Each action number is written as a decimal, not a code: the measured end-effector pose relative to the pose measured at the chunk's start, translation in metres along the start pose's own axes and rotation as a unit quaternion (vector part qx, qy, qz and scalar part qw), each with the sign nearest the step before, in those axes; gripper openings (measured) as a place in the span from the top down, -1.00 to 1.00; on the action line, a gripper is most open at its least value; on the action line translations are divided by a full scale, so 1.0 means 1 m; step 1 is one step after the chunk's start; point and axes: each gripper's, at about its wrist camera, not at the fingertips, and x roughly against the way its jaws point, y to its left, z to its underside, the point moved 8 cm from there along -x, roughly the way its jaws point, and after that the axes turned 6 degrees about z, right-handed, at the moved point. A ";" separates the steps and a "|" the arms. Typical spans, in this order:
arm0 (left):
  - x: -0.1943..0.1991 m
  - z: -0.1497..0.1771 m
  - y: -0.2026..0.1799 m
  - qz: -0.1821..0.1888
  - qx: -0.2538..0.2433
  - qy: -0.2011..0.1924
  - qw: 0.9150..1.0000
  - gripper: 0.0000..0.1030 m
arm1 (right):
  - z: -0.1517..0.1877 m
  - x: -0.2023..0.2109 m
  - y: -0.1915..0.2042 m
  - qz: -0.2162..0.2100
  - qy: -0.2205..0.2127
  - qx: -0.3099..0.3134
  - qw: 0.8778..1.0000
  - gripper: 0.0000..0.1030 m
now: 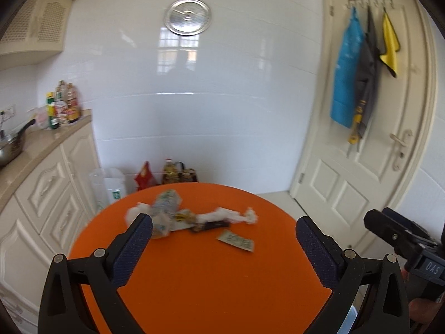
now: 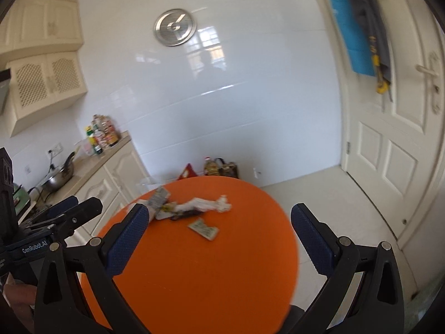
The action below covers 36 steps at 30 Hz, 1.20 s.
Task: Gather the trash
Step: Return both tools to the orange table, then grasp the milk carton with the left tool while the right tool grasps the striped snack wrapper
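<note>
On the far half of a round orange table (image 1: 208, 278) (image 2: 208, 264) lies a loose heap of trash. It holds a crushed clear plastic bottle (image 1: 165, 204) (image 2: 158, 197), twisted white tissue (image 1: 222, 214) (image 2: 205, 204), a dark wrapper (image 1: 214, 225) (image 2: 183, 215) and, a little nearer, a flat green-and-white packet (image 1: 236, 240) (image 2: 204, 228). My left gripper (image 1: 224, 221) hovers open above the near side of the table, with nothing between its blue pads. My right gripper (image 2: 219, 208) is open too, beside it and empty. Both point at the heap from short of it.
A beige counter (image 1: 41, 150) with sauce bottles (image 1: 65, 103) and a steel pan runs along the left over white cabinets. A clear bin with a white bag (image 1: 108, 186), a red bag and oil bottles (image 1: 172, 171) stand by the wall. A door (image 1: 375, 153) with hung aprons is at right.
</note>
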 end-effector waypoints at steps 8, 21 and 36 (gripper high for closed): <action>0.034 0.027 0.029 -0.057 0.027 -0.009 0.998 -0.98 | -0.010 -0.020 0.069 -0.032 0.002 0.072 0.997 -1.00; -0.063 0.029 0.030 -0.083 0.064 0.054 0.993 -0.98 | 0.029 -0.117 0.065 -0.010 0.098 0.123 0.988 -1.00; -0.187 0.010 0.062 -0.081 0.075 0.128 0.986 -0.97 | 0.116 -0.252 0.032 0.020 0.242 0.164 0.956 -0.57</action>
